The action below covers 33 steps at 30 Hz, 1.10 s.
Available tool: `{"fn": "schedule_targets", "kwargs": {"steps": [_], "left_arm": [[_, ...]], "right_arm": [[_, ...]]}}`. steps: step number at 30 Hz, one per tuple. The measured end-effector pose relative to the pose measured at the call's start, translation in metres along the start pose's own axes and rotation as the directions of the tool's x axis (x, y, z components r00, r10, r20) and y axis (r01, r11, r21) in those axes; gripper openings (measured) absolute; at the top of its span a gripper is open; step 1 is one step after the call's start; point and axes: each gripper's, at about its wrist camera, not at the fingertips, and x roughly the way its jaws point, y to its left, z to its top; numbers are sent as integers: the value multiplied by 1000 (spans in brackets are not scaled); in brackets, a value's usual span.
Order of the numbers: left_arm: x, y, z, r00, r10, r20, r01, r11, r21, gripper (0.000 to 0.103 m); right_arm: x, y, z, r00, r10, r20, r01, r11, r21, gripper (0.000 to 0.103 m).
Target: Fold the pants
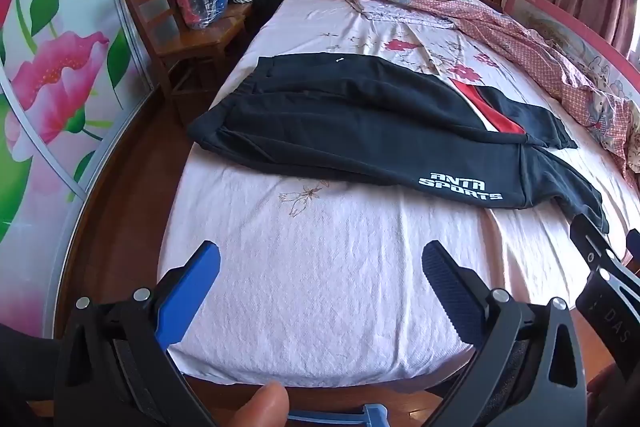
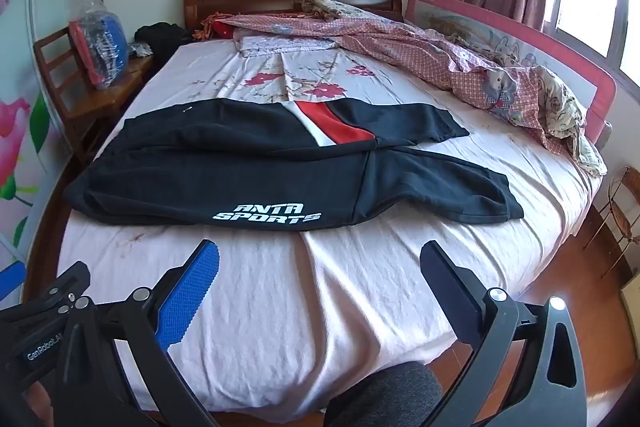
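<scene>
- The left gripper [image 1: 320, 287] has its jaws spread wide and holds nothing; only bare sheet lies between its fingers.
- The right gripper [image 2: 320, 287] is likewise spread wide and empty, angled down at the bed [image 2: 280, 327].
- The pants [image 2: 260, 167] lie flat across the bed ahead of both grippers, apart from the fingertips, with the waistband to the left and the leg cuffs to the right.
- The legs lie side by side, the near one bearing the white logo [image 2: 267, 214], likely laid out for a lengthwise fold.
- Judgement: folding has not begun; wide jaws suit reaching over the fabric edge.
</scene>
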Motion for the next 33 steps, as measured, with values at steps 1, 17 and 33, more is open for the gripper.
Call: {"fn": "schedule_targets", "kwargs": {"steps": [1,17,33], "left_arm": [[0,-2,-1,1000,1,1,-1,1000,0,101],[0,4,1,999,-30,-11,30,999,-29,101],[0,5,0,999,-32,-8,32,999,-29,101]], "right_arm": [[0,0,0,1000,0,-7,0,1000,0,100],[1,-1,0,1000,-1,-9,1,1000,-1,100],[0,-5,-1,1000,-6,-11,6,1000,5,100]]}}
